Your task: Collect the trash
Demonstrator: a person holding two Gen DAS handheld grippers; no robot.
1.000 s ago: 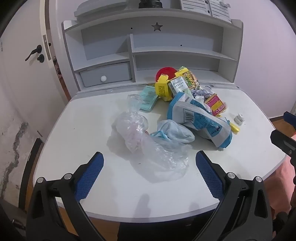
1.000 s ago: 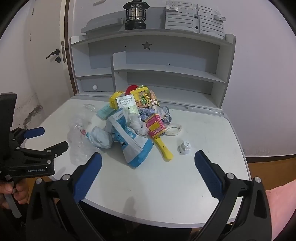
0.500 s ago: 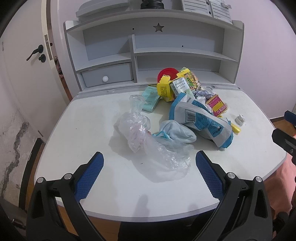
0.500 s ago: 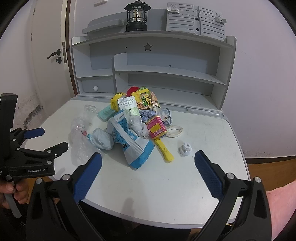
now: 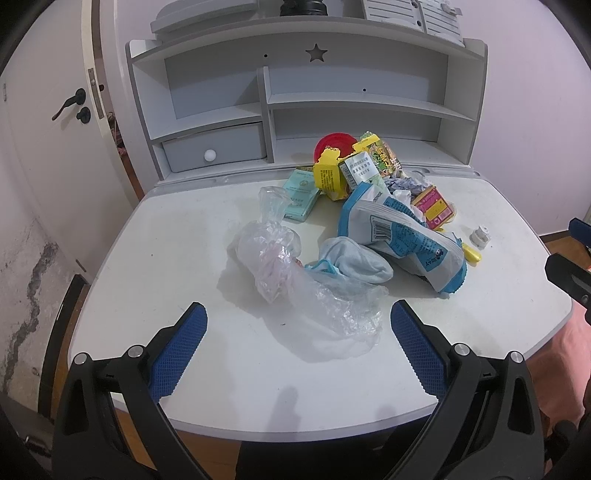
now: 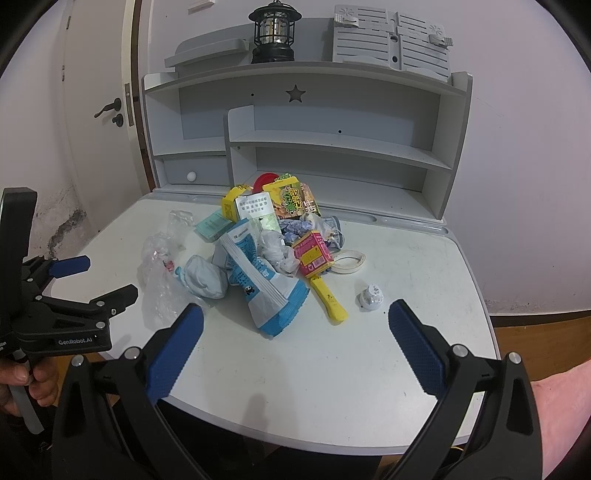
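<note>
- The left gripper hovers over the near edge of the white counter, its blue-padded fingers spread wide apart with nothing between them.
- The right gripper hangs over the near right part of the counter, its fingers likewise wide apart and empty.
- In the right wrist view the left gripper shows at the left edge, held by a hand low in the corner.
- The trash sits in a loose pile at the middle and back of the counter, ahead of both grippers and touched by neither.
- Nearest the left gripper lies a crumpled clear plastic bag, with a pale blue wad touching its right side.
- A blue and white snack bag lies tilted across the middle of the pile, its open end toward the near edge.
- Behind it stand a yellow carton and a green and yellow packet, with a red round lid at the very back.
- A teal box lies flat at the left of the pile.
- A pink and yellow box rests on the right side, over a yellow stick that points toward the near edge.
- A ring of tape lies just right of the pink box, and a small white cap stands apart on the right.
- A grey shelf unit rises at the back of the counter, with a black lantern on top.
</note>
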